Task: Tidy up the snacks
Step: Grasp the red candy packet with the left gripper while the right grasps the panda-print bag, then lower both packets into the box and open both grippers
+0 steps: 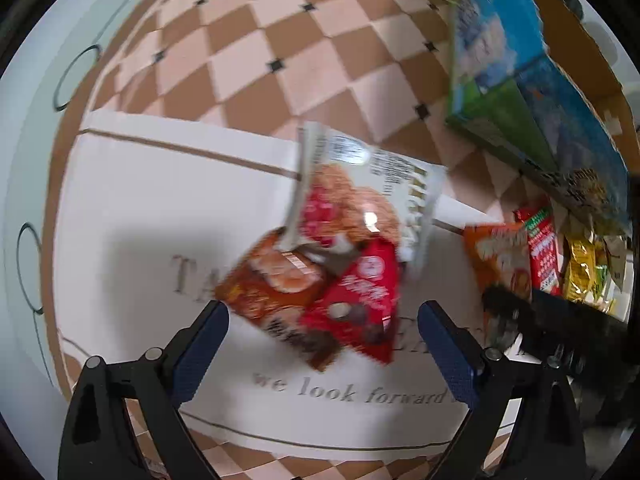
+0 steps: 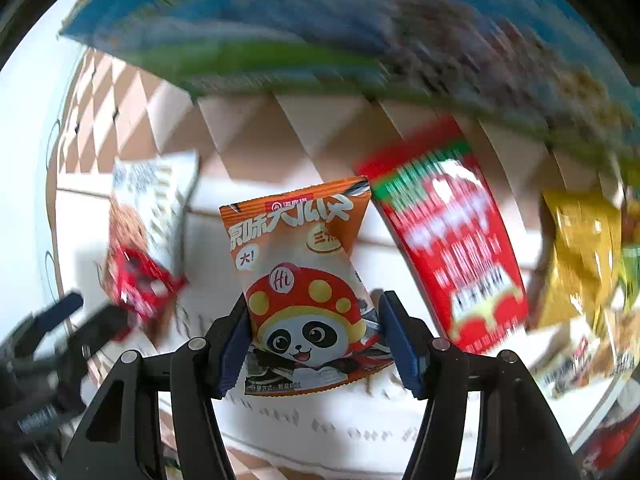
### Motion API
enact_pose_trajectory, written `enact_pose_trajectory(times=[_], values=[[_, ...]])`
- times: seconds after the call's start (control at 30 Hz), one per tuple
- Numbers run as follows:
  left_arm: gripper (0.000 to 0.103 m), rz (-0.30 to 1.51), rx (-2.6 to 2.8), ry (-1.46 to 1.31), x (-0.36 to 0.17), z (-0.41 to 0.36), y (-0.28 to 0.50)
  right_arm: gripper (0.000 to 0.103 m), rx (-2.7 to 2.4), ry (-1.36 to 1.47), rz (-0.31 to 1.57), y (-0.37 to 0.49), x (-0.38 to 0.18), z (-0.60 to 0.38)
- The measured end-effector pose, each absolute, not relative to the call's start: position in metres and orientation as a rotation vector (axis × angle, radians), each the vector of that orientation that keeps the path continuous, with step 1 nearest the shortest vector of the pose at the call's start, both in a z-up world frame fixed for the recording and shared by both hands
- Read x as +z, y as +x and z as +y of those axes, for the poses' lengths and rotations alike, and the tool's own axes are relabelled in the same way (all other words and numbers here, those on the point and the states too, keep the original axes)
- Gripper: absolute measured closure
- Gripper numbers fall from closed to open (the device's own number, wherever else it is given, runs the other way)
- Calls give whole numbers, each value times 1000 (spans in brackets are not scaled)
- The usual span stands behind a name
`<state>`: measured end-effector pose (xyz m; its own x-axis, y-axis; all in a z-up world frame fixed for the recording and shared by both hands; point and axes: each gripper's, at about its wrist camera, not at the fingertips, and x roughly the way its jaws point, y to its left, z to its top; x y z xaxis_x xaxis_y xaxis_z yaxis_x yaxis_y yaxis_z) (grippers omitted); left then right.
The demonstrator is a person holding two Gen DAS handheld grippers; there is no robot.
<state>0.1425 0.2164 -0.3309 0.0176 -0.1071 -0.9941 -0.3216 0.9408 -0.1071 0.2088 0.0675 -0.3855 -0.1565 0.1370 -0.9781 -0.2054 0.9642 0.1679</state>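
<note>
One orange snack packet (image 2: 304, 280) sits between right gripper (image 2: 316, 340) pads.

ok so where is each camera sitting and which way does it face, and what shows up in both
Left wrist: sits on the left gripper, facing down along its open fingers at a small pile of snack packets on a white mat.
Right wrist: sits on the right gripper, facing steeply down at the orange panda packet between its fingers, pads against the packet's sides.
Shared: each view shows the other gripper at its edge; both show the pile, the orange packet, the red packet, the blue box and the checkered cloth.
</note>
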Motion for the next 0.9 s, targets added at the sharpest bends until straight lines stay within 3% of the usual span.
enact_pose_trajectory(times=[0.07,0.17,0.2,0.27,0.3,0.5,0.9], values=[[10,1570,157,-329,-337,208,148,38,285,-26,1720,204,-388,60],[26,1606,152,-305,-349,200,156,37,275,10,1732,204,-393,58],[38,1618,156,-293,-352,198,158,37,274,7,1739,204,-394,59],[48,1610,180,-244,-352,195,162,36,271,1,1752,203,-398,62],[63,1602,178,-225,-350,192,162,36,273,-13,1750,202,-401,69],[66,1599,225,-154,-344,177,157,45,259,-50,1727,185,-404,73],[66,1523,219,-186,-284,115,100,47,257,101,1687,145,-358,32]])
